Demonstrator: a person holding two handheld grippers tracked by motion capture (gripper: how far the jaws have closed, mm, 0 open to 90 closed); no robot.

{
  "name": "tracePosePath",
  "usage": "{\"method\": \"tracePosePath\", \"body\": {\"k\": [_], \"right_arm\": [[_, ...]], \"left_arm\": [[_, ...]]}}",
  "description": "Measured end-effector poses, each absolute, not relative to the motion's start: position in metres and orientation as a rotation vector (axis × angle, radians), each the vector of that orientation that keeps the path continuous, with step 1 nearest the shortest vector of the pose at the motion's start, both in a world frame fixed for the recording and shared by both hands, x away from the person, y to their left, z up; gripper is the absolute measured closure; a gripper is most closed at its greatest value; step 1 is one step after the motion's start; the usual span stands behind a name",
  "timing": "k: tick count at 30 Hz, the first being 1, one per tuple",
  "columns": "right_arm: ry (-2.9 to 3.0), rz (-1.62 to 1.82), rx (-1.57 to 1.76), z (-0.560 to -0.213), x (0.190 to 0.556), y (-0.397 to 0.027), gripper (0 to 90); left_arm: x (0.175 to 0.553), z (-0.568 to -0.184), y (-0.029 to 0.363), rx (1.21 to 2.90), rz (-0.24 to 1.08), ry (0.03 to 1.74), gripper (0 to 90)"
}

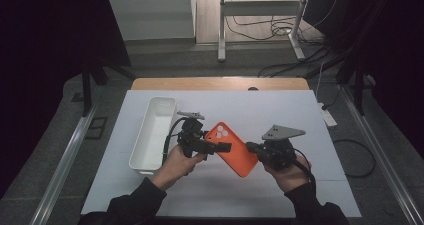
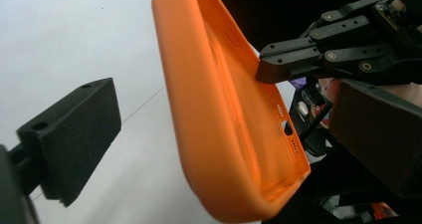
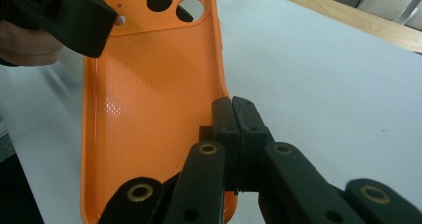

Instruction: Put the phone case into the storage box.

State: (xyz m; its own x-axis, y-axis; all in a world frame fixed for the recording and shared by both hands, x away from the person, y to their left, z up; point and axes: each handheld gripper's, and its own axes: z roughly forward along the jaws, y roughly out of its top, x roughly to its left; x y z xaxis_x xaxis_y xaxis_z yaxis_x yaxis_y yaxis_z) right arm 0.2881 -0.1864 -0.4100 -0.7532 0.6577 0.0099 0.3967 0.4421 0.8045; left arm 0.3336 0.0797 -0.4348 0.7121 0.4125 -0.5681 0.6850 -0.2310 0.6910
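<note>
An orange phone case [image 1: 232,150] with camera holes hangs tilted above the white table, between both hands. My right gripper [image 3: 233,115] is shut on the case's [image 3: 149,84] long edge near its bottom end, and it also shows at centre right [image 1: 251,147]. My left gripper [image 1: 222,146] is open around the camera end of the case. Its two pads stand well apart in the left gripper view [image 2: 221,129], with the case [image 2: 224,109] between them and a gap at the left pad [image 2: 69,134]. One of its fingers [image 3: 79,20] crosses the case's top corner.
A long white plastic bin [image 1: 152,135] lies on the table [image 1: 280,115] just left of my left hand. The table's wooden far edge [image 1: 220,83] runs behind. Beyond it are metal stand legs [image 1: 222,30] and cables on the floor.
</note>
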Motion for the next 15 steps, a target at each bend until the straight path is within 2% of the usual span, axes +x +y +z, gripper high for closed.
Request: {"method": "tracePosePath", "body": {"k": [2, 7, 15], "right_arm": [[2.391, 1.213, 0.903, -0.4098, 0.2876, -0.186, 89.4], [2.388, 1.209, 0.896, -0.41, 0.2871, -0.1856, 89.4], [2.38, 1.21, 0.893, -0.4099, 0.2865, -0.1852, 89.4]], "left_arm": [[0.3332, -0.435, 0.0795, 1.871, -0.332, 0.866, 7.4], [0.333, -0.4353, 0.0812, 1.872, -0.357, 0.869, 28.1], [0.3327, -0.4362, 0.0825, 1.86, -0.412, 0.848, 52.5]]}}
